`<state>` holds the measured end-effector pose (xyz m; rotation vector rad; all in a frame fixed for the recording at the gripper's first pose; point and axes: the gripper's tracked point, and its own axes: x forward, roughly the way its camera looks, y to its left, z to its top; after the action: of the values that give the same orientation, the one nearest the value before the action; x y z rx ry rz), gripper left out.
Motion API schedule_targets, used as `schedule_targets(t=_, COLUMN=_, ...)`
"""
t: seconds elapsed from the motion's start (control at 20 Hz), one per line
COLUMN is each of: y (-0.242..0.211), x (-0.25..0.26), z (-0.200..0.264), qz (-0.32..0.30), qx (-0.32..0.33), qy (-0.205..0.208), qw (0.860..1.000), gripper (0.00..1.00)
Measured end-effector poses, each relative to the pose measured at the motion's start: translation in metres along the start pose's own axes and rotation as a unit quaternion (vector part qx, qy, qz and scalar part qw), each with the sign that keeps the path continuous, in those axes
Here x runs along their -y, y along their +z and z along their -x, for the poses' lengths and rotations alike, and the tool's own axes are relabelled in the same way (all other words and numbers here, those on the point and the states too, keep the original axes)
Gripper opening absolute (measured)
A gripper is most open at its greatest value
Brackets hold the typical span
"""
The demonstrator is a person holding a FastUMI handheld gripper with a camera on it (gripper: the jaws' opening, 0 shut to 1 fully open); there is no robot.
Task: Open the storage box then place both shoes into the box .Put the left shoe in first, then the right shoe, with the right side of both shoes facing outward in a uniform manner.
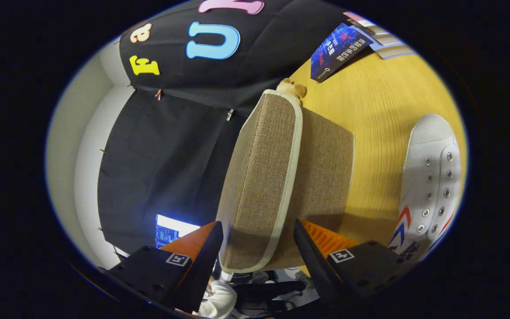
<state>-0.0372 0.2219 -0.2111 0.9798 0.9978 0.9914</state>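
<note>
We have the gripper [258,239] at lower centre, fingers spread astride the storage box [281,177] lid edge, not yet pinching. White shoe [430,186] lies at right. We should close squarely on the trim, then lift smoothly.

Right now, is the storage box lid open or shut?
Cannot tell for sure. The hand-held gripper straddles the fabric lid edge, fingers not clearly pressing; the lid looks seated on the box, no opening visible.

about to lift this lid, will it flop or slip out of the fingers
The lid looks stiff: flat panel, straight piped edges. Its coarse woven fabric should grip, not slip. The gripper fingers straddle its near corner without clearly pinching, so it may swing if lifted there.
</note>
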Motion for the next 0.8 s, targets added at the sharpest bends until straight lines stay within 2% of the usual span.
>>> schedule_targets(t=0.35, y=-0.004, x=-0.024, z=0.004, qz=-0.05, qx=-0.038, qy=0.065, qw=0.996, gripper=0.97)
schedule_targets(t=0.8, y=0.013, x=-0.082, z=0.043, qz=-0.103, qx=-0.014, qy=0.138, qw=0.985, gripper=0.95)
